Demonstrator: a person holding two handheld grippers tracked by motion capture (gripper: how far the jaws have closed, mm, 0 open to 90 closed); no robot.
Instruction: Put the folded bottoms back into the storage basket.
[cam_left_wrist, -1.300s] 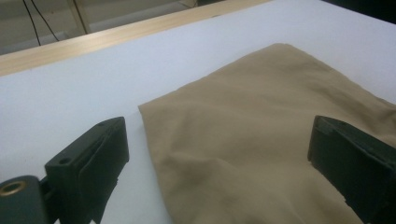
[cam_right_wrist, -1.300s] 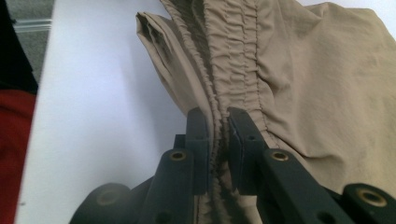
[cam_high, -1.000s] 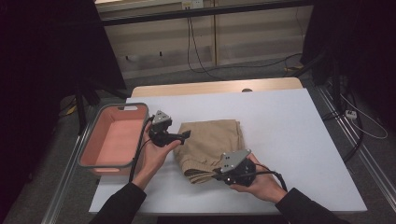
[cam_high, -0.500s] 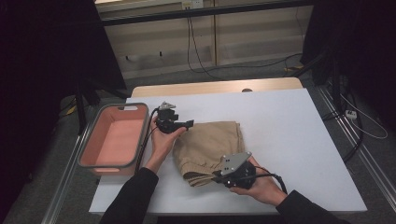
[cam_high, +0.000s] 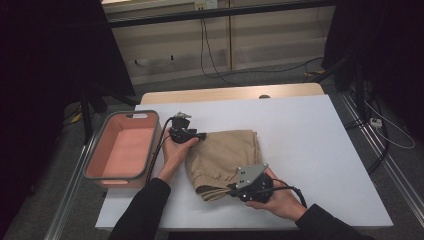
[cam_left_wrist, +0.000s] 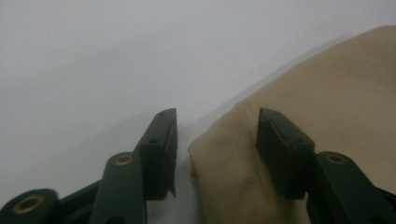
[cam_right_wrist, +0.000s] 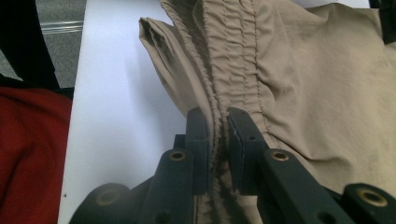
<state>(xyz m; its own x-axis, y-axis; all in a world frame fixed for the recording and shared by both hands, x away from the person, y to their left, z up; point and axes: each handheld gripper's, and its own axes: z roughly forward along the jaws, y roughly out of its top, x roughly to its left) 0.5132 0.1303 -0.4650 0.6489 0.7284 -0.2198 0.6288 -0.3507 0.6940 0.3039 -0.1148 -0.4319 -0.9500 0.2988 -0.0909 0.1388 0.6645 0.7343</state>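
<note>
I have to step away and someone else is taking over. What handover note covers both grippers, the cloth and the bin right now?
Right gripper: shut on the gathered waistband of the tan garment, at its near edge.
Left gripper: jaws have just been closing around the garment's far-left corner; fingers not yet pressing it.
Garment lies folded on the white table, beside the pink bin.
Done: right grip.
Left: finish the left grip; probably move or fold the garment.

White table (cam_high: 310, 150): tan garment (cam_high: 225, 155), pink tub (cam_high: 95, 160).
</note>
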